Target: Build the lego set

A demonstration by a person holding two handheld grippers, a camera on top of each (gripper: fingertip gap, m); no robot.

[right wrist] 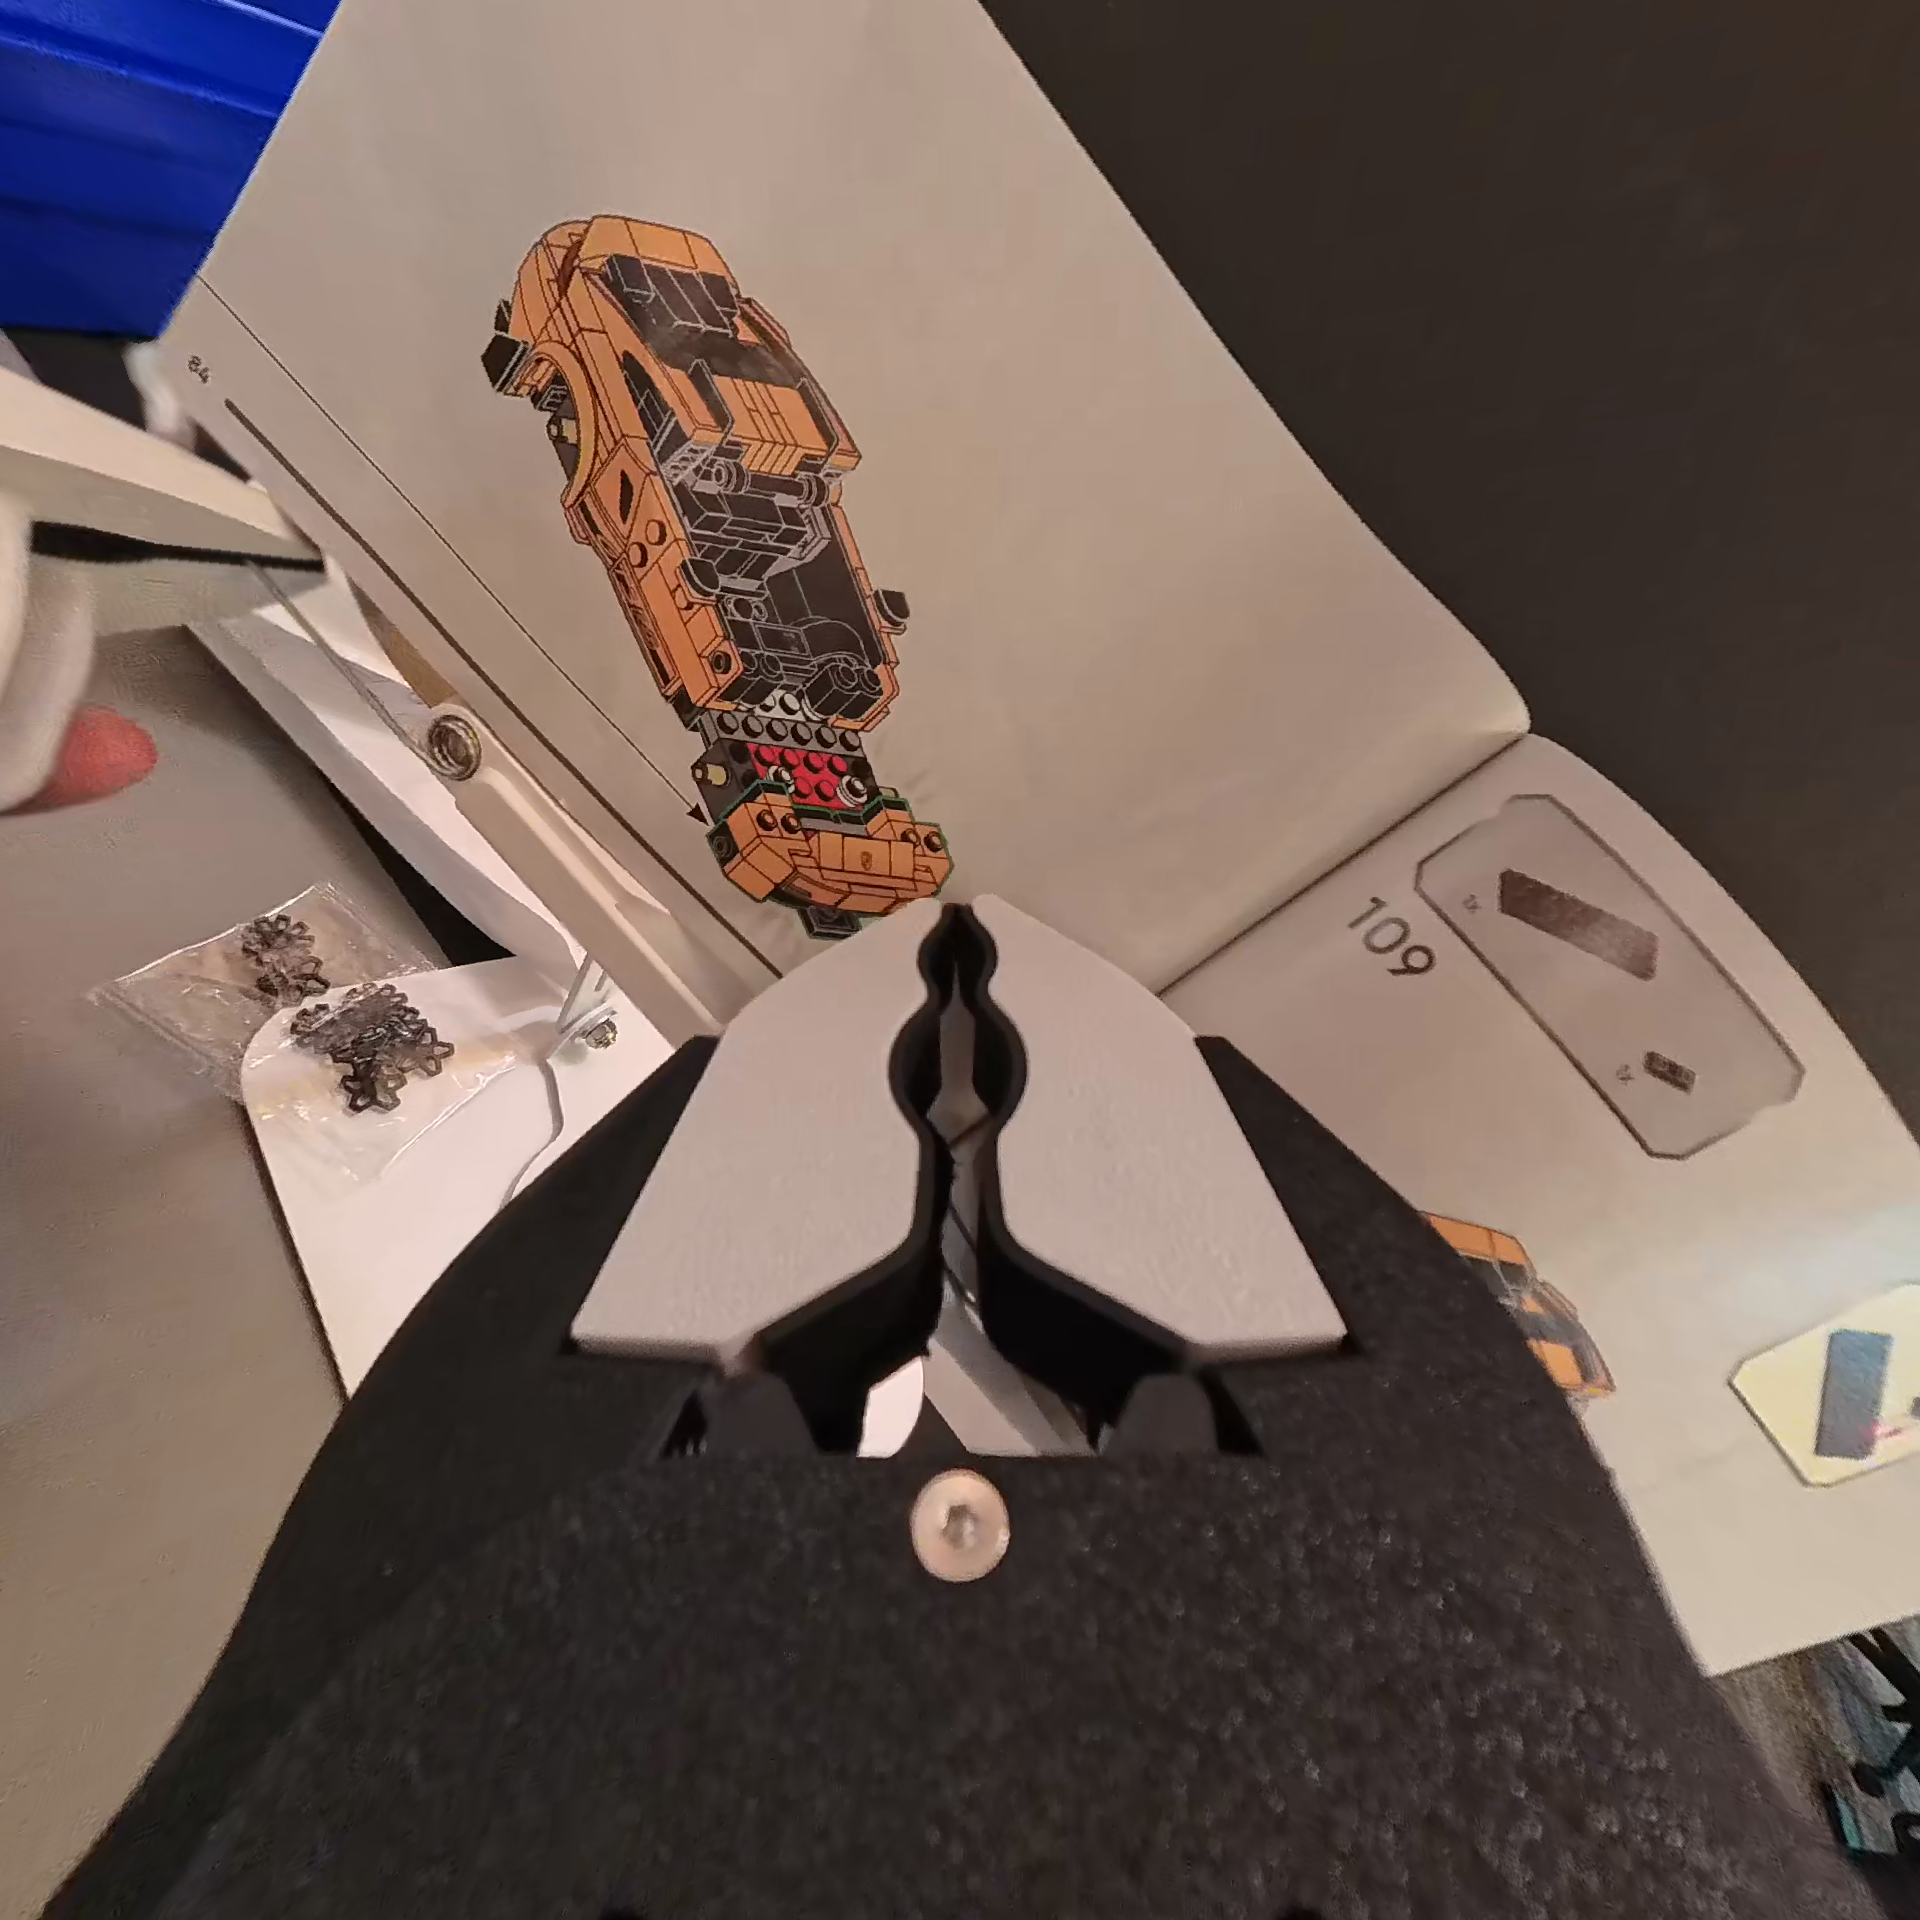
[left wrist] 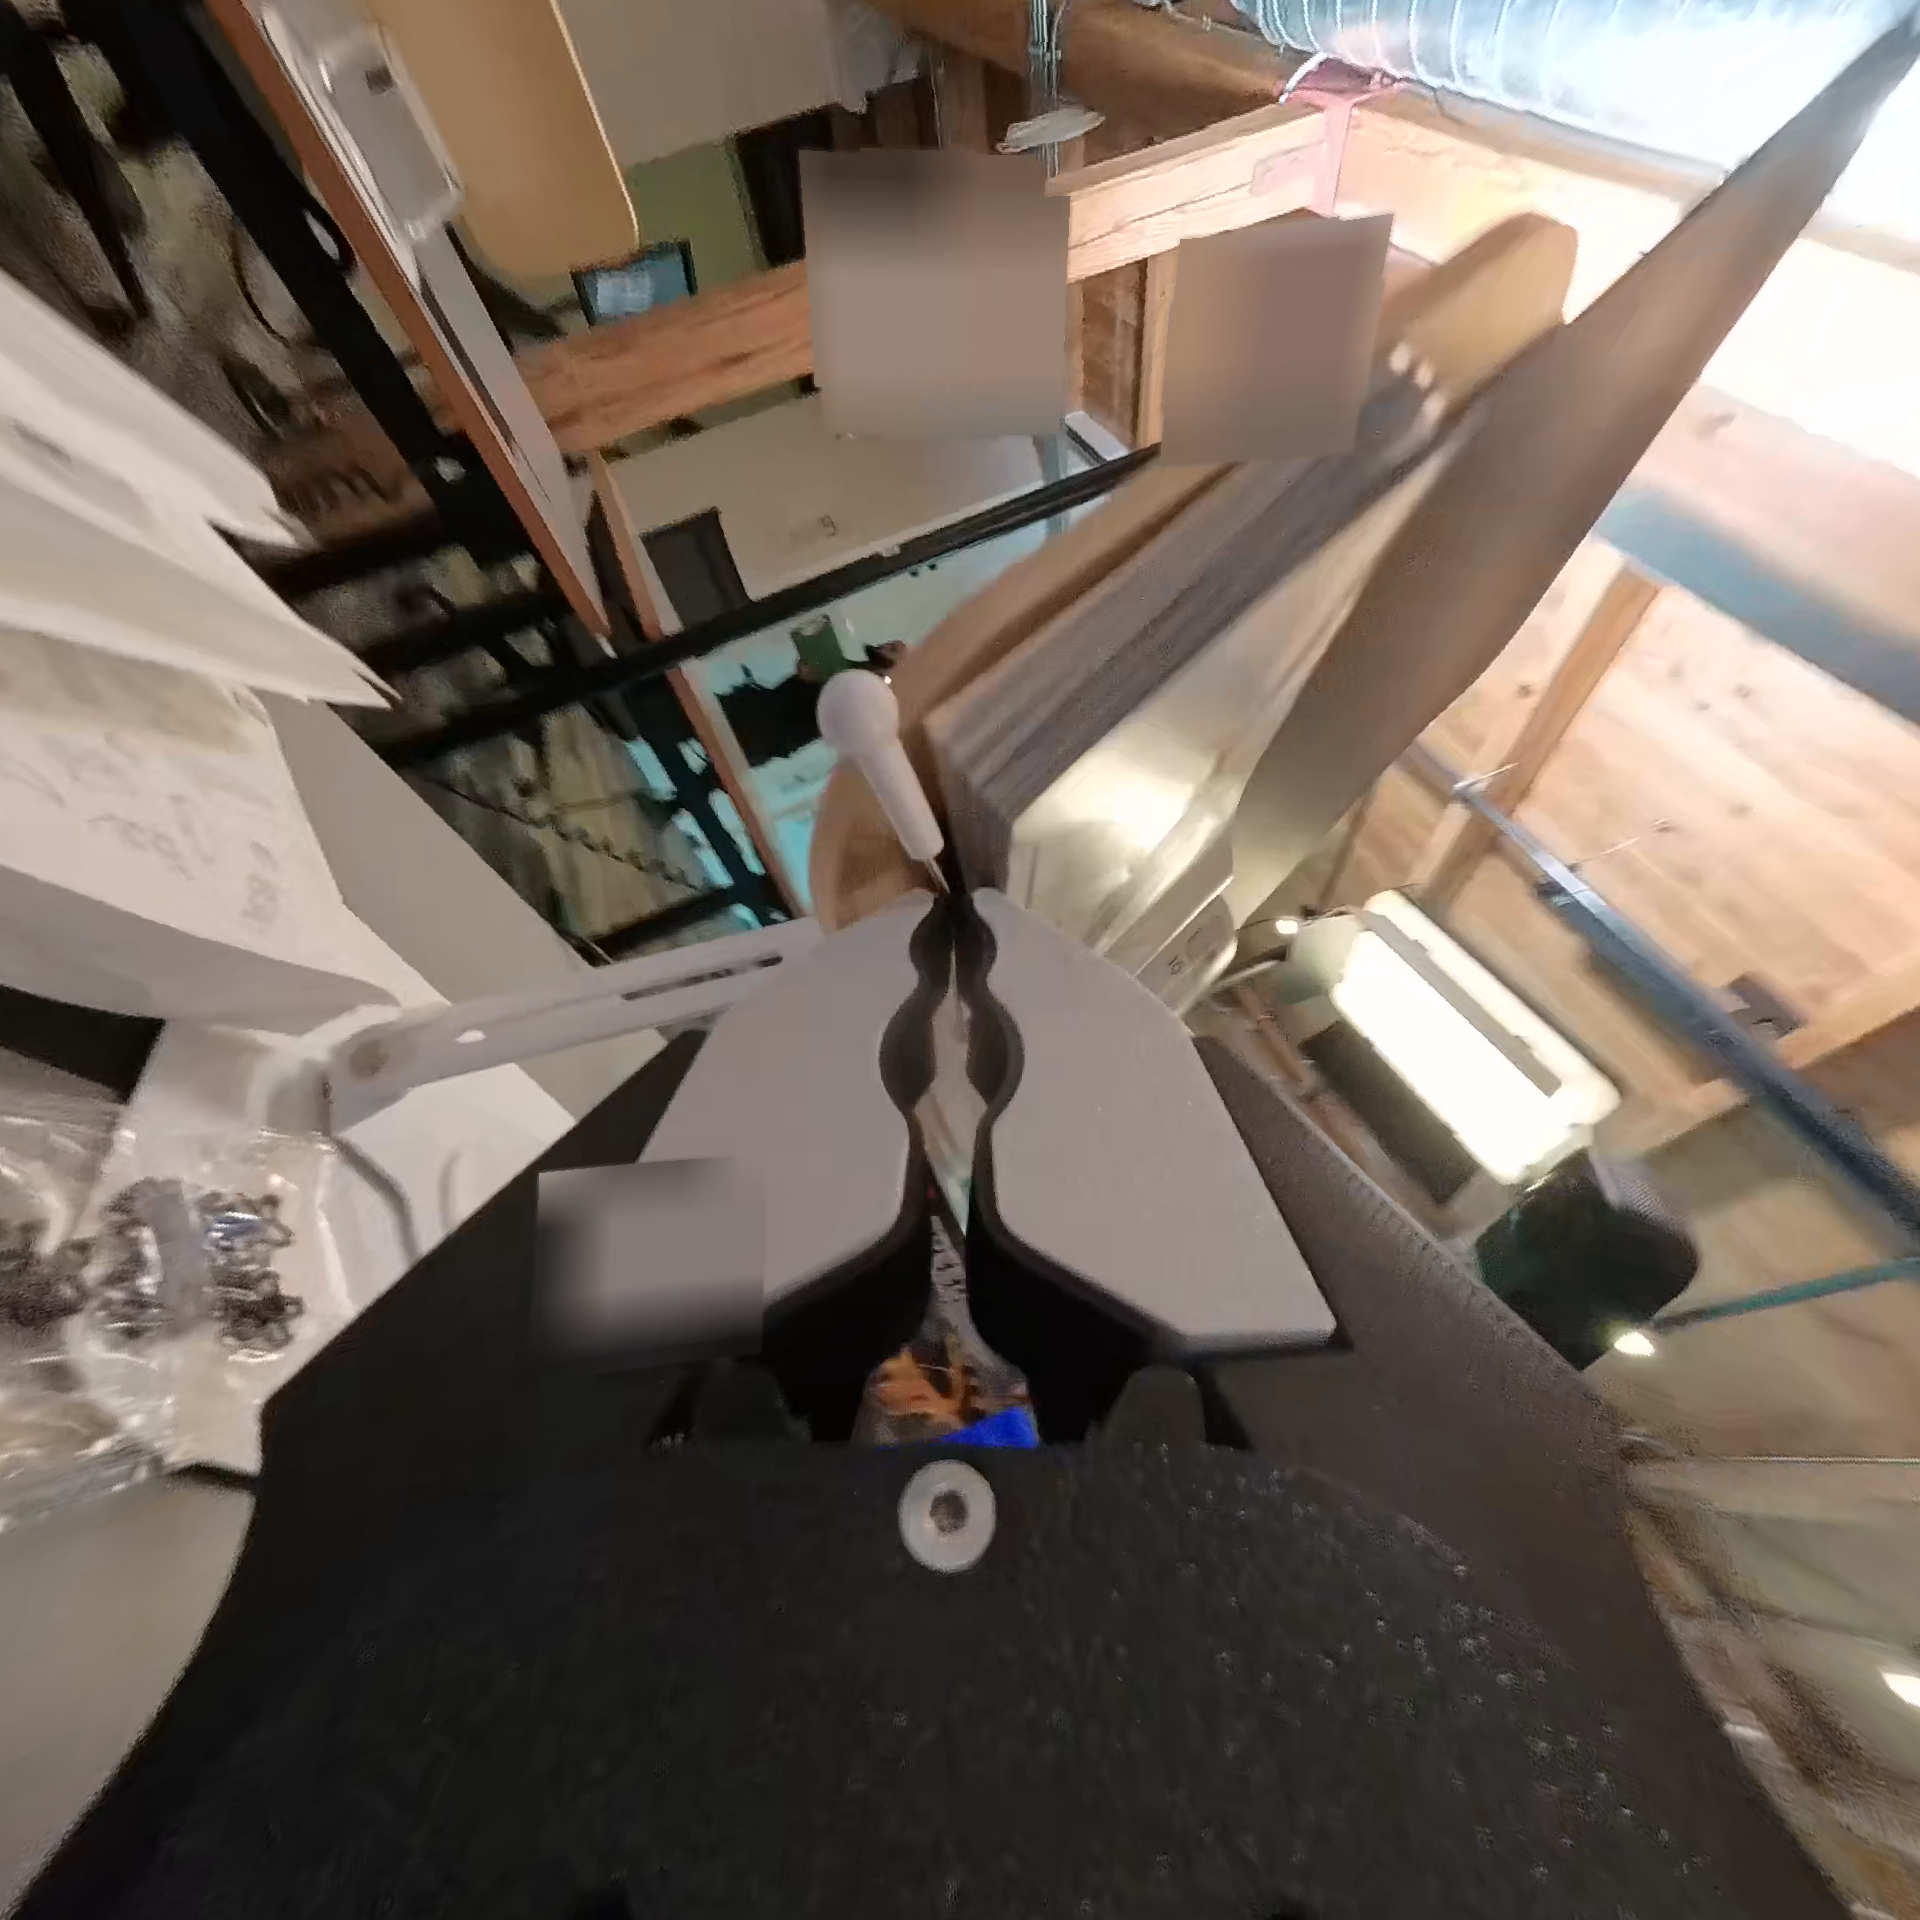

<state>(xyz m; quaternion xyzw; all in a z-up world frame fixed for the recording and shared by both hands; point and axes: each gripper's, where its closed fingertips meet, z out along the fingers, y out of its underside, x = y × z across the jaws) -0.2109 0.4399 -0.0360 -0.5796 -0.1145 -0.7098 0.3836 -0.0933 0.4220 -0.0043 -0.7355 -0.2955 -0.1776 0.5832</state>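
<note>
The open instruction booklet [right wrist: 1039, 468] shows an orange car drawing on its curved, lifted left page. A parts box is printed on the right page [right wrist: 1610, 987]. My right gripper [right wrist: 961, 914] is shut, its tips at the near edge of the lifted page; I cannot tell whether it pinches the paper. My left gripper [left wrist: 951, 909] is shut and tilted up toward the room. A thin sheet runs between its jaws and meets the booklet's page edges [left wrist: 1039, 748] seen end-on. Clear bags of small black pieces [right wrist: 343, 1039] lie on the grey table and also show in the left wrist view [left wrist: 156, 1278].
A white stand arm [right wrist: 452, 743] with a bolt props the booklet; it also shows in the left wrist view [left wrist: 520, 1029]. A white knobbed pin [left wrist: 868, 748] stands just beyond my left tips. A blue bin [right wrist: 125, 135] sits far left. A gloved hand [right wrist: 42, 644] is at the left edge. My right fingertips sit around 12 cm from my left ones.
</note>
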